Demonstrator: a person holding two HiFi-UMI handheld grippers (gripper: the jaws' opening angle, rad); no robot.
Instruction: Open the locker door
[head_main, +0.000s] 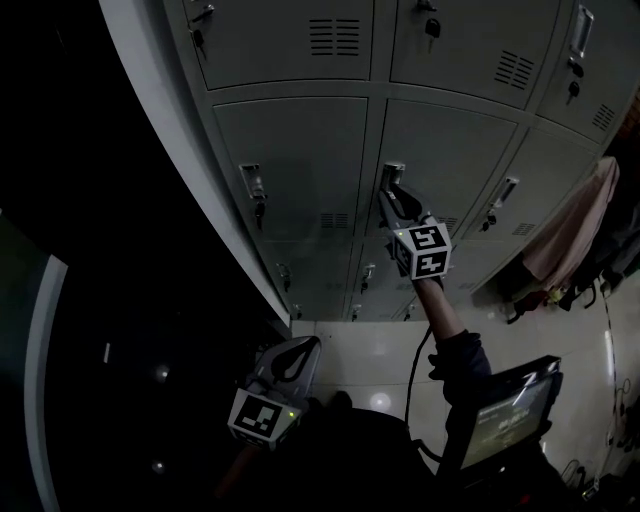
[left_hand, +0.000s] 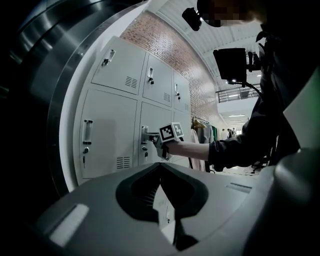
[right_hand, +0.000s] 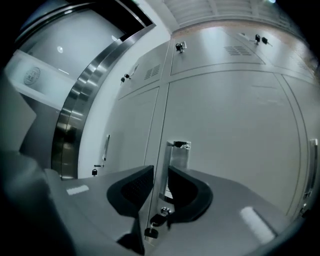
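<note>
A: We log the right gripper first. Its jaws are drawn narrow onto the locker handle at the left edge of the locker door, with the keyed lock just below.

B: Agreed. The forearm reaches up and forward. We see the door flush with its neighbours and open floor in front.

A: The left gripper has its jaws together and empty, hanging low, well apart from the lockers.
</note>
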